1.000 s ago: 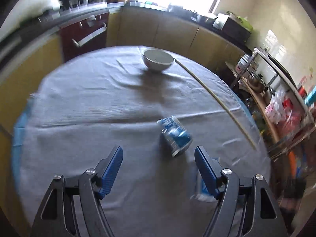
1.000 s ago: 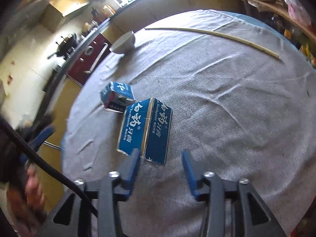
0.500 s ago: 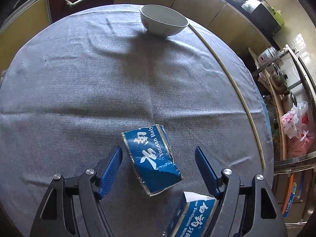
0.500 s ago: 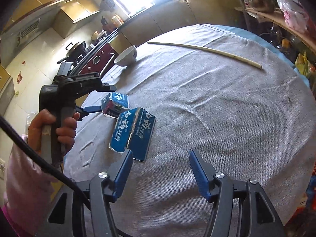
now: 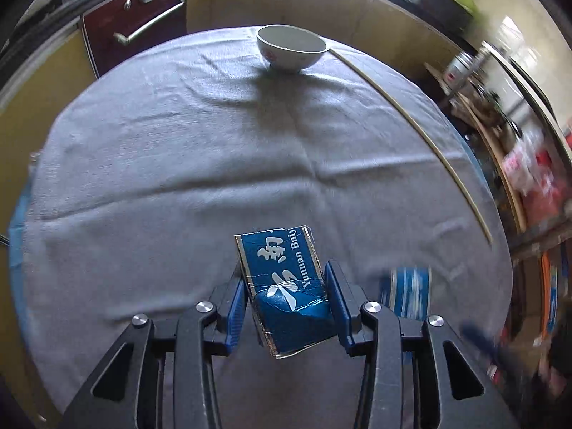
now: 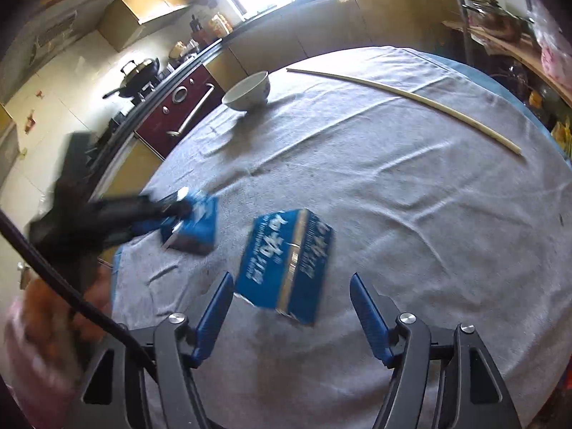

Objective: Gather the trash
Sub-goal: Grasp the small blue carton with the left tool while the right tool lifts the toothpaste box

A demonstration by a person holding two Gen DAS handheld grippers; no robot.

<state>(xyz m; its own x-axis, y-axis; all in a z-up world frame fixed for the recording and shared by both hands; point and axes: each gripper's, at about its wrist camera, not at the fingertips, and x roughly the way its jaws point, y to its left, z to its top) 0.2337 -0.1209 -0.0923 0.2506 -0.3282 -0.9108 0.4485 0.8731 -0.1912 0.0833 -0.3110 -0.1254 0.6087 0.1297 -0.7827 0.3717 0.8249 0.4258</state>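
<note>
**Lifting the crushed carton**

The left gripper (image 5: 286, 307) has its fingers clamped on the crushed blue carton (image 5: 286, 286), low over the table (image 5: 178, 178). The right gripper (image 6: 289, 318) stands wide open, straddling the flattened blue box (image 6: 286, 261). Recommended: lift the carton straight up, then seat the right fingers fully before closing.

Two fisheye views from hand-held tongs, both looking down over a round worktop (image 5: 178, 164).

The left camera sits close above the cloth, facing a bowl (image 5: 291, 48) at the far edge. The right camera sits higher, angled leftward, sharing that bowl (image 6: 247, 91) and a long stick (image 6: 404, 94).
</note>
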